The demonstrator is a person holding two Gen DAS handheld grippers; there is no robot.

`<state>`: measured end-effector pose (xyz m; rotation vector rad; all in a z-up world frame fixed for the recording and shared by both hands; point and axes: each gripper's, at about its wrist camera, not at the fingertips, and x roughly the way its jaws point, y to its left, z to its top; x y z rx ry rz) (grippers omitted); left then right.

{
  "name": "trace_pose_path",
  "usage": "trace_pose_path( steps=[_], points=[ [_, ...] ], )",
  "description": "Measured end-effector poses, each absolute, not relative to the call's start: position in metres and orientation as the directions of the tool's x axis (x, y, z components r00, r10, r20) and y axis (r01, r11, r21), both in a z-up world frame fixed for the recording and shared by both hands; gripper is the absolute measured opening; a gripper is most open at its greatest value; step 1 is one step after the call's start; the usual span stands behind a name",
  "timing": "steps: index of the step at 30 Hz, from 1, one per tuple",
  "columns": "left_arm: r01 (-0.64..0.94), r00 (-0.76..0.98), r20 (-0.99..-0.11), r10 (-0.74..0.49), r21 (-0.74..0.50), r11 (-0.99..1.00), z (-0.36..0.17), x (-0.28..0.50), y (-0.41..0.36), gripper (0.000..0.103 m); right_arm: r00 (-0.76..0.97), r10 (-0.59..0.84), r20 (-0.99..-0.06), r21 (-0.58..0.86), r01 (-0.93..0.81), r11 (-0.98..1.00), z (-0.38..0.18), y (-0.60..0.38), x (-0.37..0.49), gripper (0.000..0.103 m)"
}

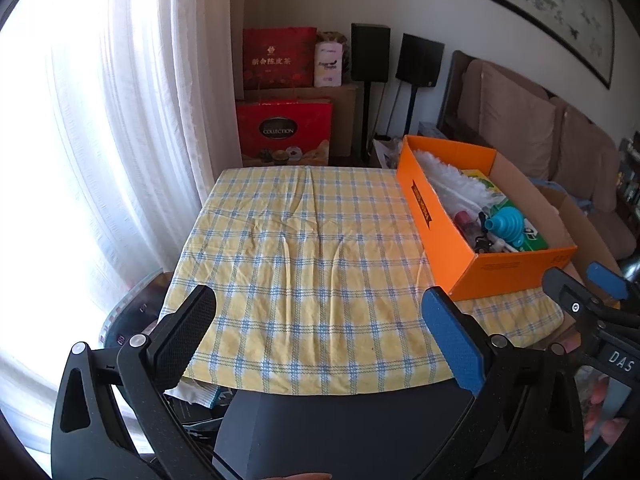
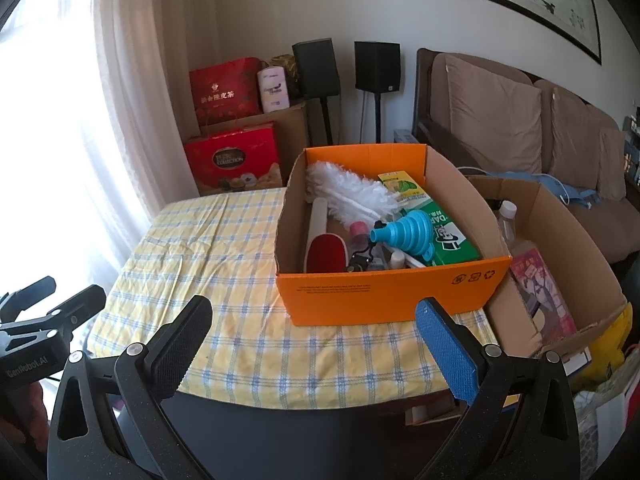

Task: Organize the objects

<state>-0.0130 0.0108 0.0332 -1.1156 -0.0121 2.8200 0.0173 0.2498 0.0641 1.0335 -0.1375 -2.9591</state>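
Both grippers hover at the near edge of the counter [image 1: 304, 248], and I read their jaws as spread wide with nothing between them: left gripper [image 1: 320, 336], right gripper [image 2: 316, 340]. Nothing lies loose on the checked cloth [image 2: 208, 248], so I judge the task either done or not yet begun.

The objects sit in the orange box [image 2: 392, 292] at the right side of the counter: a white duster [image 2: 348, 188], a blue funnel [image 2: 404, 236], a green carton [image 2: 448, 232] and a red brush [image 2: 324, 252].

To proceed, I would approach from above, take the topmost item first, and brace the box with the other gripper.

Beyond the counter: a brown carton [image 2: 560, 240] beside the box, a sofa [image 2: 520, 120], two speakers [image 2: 376, 66], red gift boxes [image 1: 284, 132] and a sunlit curtain [image 1: 132, 120].
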Motion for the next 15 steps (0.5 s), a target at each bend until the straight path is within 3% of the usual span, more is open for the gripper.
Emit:
trace_pose_path(
  steps=[15],
  points=[
    [-0.101,-0.723,-0.683,0.107,-0.049,-0.994,0.0331,-0.0131,0.0121,0.103,-0.784,-0.032,-0.62,0.085,-0.026,-0.996,0.0645,0.2501,0.0173,0.103]
  ],
)
